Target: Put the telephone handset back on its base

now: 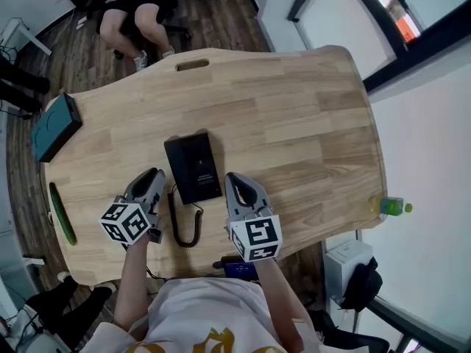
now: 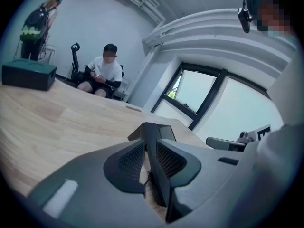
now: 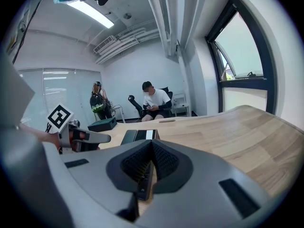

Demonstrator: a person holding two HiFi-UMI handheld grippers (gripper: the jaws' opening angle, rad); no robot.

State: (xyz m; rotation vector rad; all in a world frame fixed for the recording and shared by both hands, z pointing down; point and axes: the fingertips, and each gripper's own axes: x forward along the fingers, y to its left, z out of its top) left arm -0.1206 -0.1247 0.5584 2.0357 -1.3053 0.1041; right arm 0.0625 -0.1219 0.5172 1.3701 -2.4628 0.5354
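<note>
Two containers first: teal box (image 1: 55, 127) at the table's left end, closed, contents unseen; green bottle (image 1: 390, 207) at the right edge, contents unclear. Between them, pale wooden table (image 1: 309, 116), curved along its sides, on dark plank floor (image 1: 221, 20). Seated person (image 1: 136, 13) beyond the far edge, windows (image 1: 346, 20) to the right. Long green object (image 1: 62, 213) along the left rim. Black telephone (image 1: 193, 166) flat near the front edge, rectangular, handset hard to tell from base from above, coiled cord (image 1: 185, 226) looping off its near left corner. Flanked by left gripper (image 1: 153, 175) and right gripper (image 1: 232, 178), just beside it, each with jaws pressed together, gripping nothing.
</note>
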